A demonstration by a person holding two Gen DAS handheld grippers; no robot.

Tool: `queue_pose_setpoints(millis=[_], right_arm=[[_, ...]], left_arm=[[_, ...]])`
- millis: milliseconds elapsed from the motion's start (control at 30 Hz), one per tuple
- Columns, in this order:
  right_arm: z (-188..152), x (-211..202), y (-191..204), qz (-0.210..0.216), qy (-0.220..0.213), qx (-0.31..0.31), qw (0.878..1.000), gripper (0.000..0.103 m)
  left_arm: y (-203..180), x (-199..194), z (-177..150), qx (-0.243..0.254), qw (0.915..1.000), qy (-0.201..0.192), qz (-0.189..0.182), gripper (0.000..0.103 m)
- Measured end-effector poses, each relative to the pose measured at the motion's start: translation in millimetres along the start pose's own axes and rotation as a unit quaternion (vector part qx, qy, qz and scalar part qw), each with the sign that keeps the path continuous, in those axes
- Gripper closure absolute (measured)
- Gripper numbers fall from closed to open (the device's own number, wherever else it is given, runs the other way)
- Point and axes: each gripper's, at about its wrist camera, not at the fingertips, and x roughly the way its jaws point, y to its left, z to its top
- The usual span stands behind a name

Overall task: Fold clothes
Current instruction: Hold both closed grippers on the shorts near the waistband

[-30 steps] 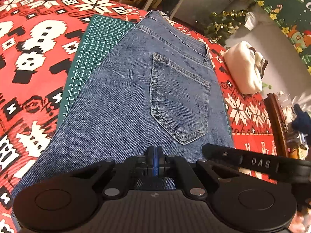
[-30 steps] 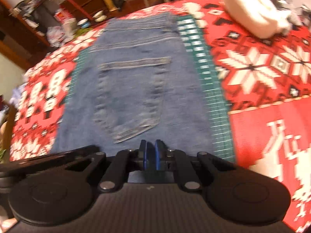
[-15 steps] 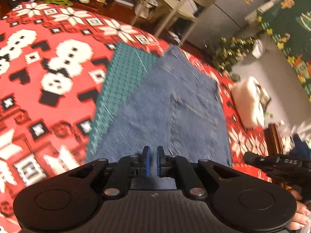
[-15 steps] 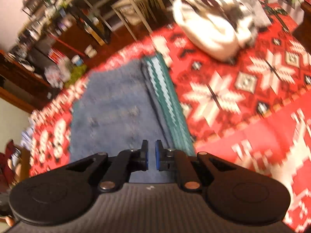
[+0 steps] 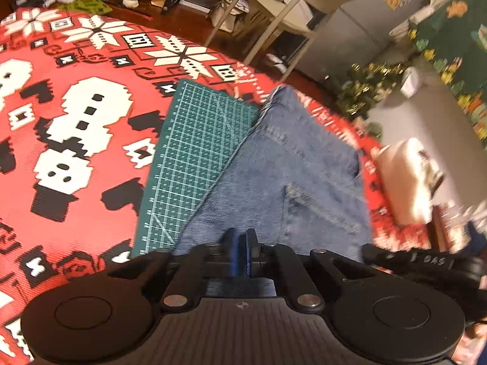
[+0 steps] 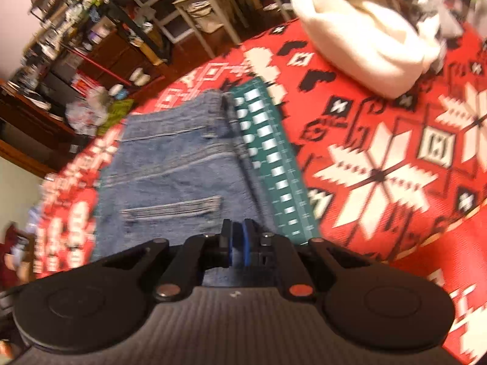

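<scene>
— Where did we have the jeans (image 5: 292, 164) just then?

— Lying flat on the green cutting mat (image 5: 194, 158), pocket side up, on the red patterned cloth (image 5: 61, 140) over the bench. The waistband reached to the far edge of the mat, and the mat's grid showed on both sides of the denim.

— And our two tools?

— The left gripper (image 5: 239, 251) had its jaws nearly together, the blue pads a sliver apart, at the near edge of the denim. The right gripper (image 6: 236, 248) was the same over the near right part of the jeans (image 6: 173, 170). We could not tell whether either pinched any fabric; the denim under the tips was hidden by the tool bodies.

— What had changed over the last second?

— A second before, the back pocket filled both views. By this moment both hands had swung outward and back, so the left view took in far more bare cloth and mat, and the right view showed the white garment pile (image 6: 359, 39) much larger.

— Meaning?

— We judged that one fold was laid and we were backing off, or repositioning for the next crease.
</scene>
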Motion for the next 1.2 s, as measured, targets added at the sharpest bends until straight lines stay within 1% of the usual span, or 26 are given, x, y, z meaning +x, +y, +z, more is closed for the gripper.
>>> queue_pose_setpoints(millis=[33, 67, 100, 133, 167, 200, 267, 333, 367, 433, 467, 500, 567, 633, 667, 767, 900, 967, 1033, 1100, 1133, 1200], right_arm=[[0, 3, 2, -0.02, 0.0, -0.014, 1.0, 0.102], [0, 3, 5, -0.038, 0.002, -0.027, 0.999, 0.102], [1, 2, 7, -0.054, 0.0, -0.031, 0.998, 0.095], [1, 1, 9, -0.066, -0.001, -0.034, 0.997, 0.095], [1, -2, 8, -0.053, -0.002, -0.031, 0.998, 0.095], [1, -4, 8, -0.039, -0.002, -0.028, 0.999, 0.095], [0, -9, 11, -0.01, 0.001, -0.025, 1.0, 0.095], [-2, -12, 18, 0.021, 0.007, -0.026, 0.999, 0.095], [-5, -12, 24, 0.036, 0.013, -0.031, 0.999, 0.095], [-13, -10, 38, 0.056, 0.029, -0.046, 0.997, 0.095], [-17, -8, 44, 0.056, 0.036, -0.057, 0.996, 0.095], [-22, -4, 51, 0.049, 0.041, -0.07, 0.996, 0.095], [-30, 2, 60, 0.022, 0.043, -0.097, 0.994, 0.095], [-35, 5, 61, 0.004, 0.041, -0.11, 0.993, 0.103], [-37, 5, 60, -0.003, 0.04, -0.114, 0.993, 0.103], [-39, 0, 53, -0.007, 0.045, -0.104, 0.994, 0.103], [-42, -9, 35, -0.035, 0.047, -0.089, 0.994, 0.103], [-44, -15, 23, -0.036, 0.049, -0.081, 0.995, 0.103], [-42, -19, 11, -0.026, 0.056, -0.049, 0.997, 0.103], [-43, -24, 6, -0.028, 0.053, -0.043, 0.997, 0.103], [-43, -26, 5, -0.033, 0.051, -0.042, 0.997, 0.103], [-46, -28, 3, -0.067, 0.047, -0.051, 0.995, 0.103]], left_arm=[[-2, -1, 1, 0.006, 0.9999, 0.0, 0.01, 0.1], [-4, -3, 1, 0.011, 0.9998, -0.002, 0.019, 0.1], [-5, -5, 2, 0.016, 0.9995, -0.005, 0.027, 0.1], [-7, -8, 1, 0.02, 0.9991, -0.011, 0.035, 0.1], [-9, -11, 1, 0.025, 0.9987, -0.017, 0.042, 0.1], [-10, -14, 1, 0.027, 0.9987, -0.02, 0.04, 0.098], [-8, -17, 3, 0.019, 0.9996, -0.019, 0.007, 0.098], [-8, -16, 2, 0.013, 0.9996, -0.009, -0.022, 0.098], [-10, -14, 0, 0.015, 0.9995, -0.004, -0.028, 0.098], [-18, -8, -4, 0.033, 0.9993, 0.007, -0.015, 0.098], [-21, -4, -6, 0.043, 0.999, 0.011, -0.005, 0.098], [-24, -1, -8, 0.052, 0.9985, 0.013, 0.009, 0.098], [-22, 1, -9, 0.052, 0.9984, 0.015, 0.019, 0.099], [-18, 1, -11, 0.046, 0.9985, 0.015, 0.024, 0.1], [-16, 1, -11, 0.044, 0.9986, 0.015, 0.026, 0.1], [-11, -4, -14, 0.042, 0.9986, 0.014, 0.031, 0.1], [-5, -14, -18, 0.04, 0.9982, 0.013, 0.043, 0.1], [-4, -17, -20, 0.043, 0.9977, 0.013, 0.052, 0.1], [0, -20, -22, 0.041, 0.9972, 0.015, 0.06, 0.1], [4, -23, -24, 0.039, 0.9967, 0.016, 0.069, 0.1], [7, -26, -26, 0.04, 0.9963, 0.014, 0.075, 0.1], [11, -30, -27, 0.037, 0.9962, 0.014, 0.077, 0.1]])
